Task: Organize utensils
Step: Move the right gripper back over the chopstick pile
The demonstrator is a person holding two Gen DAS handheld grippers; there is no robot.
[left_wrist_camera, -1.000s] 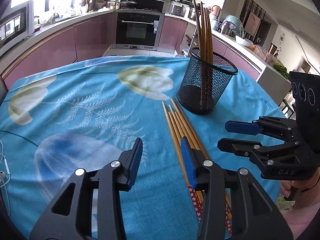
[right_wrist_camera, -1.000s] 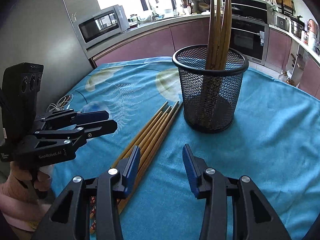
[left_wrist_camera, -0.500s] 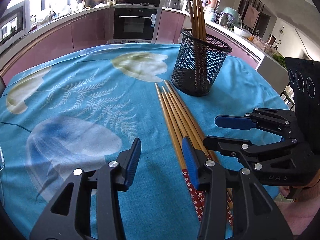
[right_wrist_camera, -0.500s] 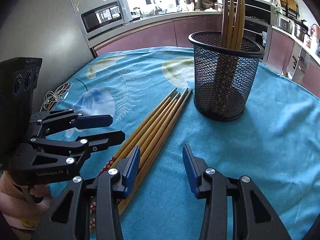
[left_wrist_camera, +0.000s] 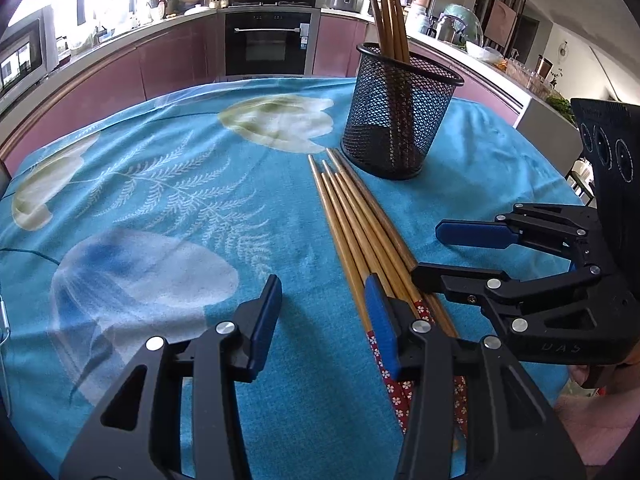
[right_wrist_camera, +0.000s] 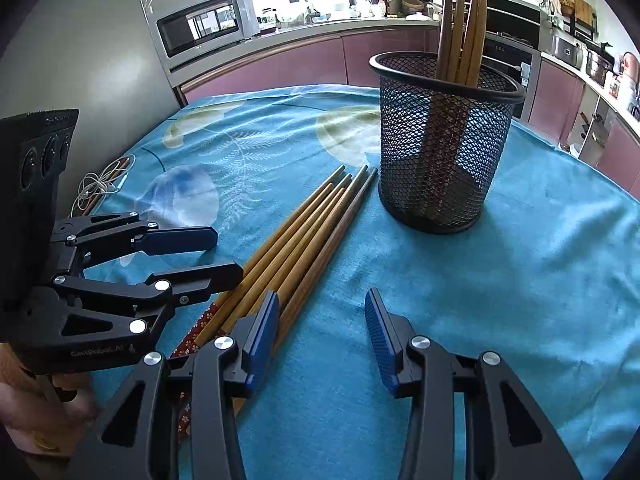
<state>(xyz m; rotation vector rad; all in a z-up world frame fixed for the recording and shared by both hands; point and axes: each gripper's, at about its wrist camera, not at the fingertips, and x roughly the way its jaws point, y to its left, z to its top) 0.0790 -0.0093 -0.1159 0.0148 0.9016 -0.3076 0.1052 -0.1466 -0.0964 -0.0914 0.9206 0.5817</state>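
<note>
Blue tablecloth [left_wrist_camera: 168, 184]: chopsticks [left_wrist_camera: 390, 8] upright in mesh holder [left_wrist_camera: 400, 120]

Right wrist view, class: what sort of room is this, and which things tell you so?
Most likely a home kitchen: a microwave on the counter, a built-in oven among pink cabinets, and pots beyond the cloth-covered table.

We can read only two texts. At about 8 o'clock in the right wrist view, the black body of the left hand-held gripper [right_wrist_camera: 216, 254] carries pale letters "GenRobot.AI". At about 4 o'clock in the left wrist view, the right hand-held gripper [left_wrist_camera: 426, 254] shows faint letters "DAS". We find no other readable label.
</note>
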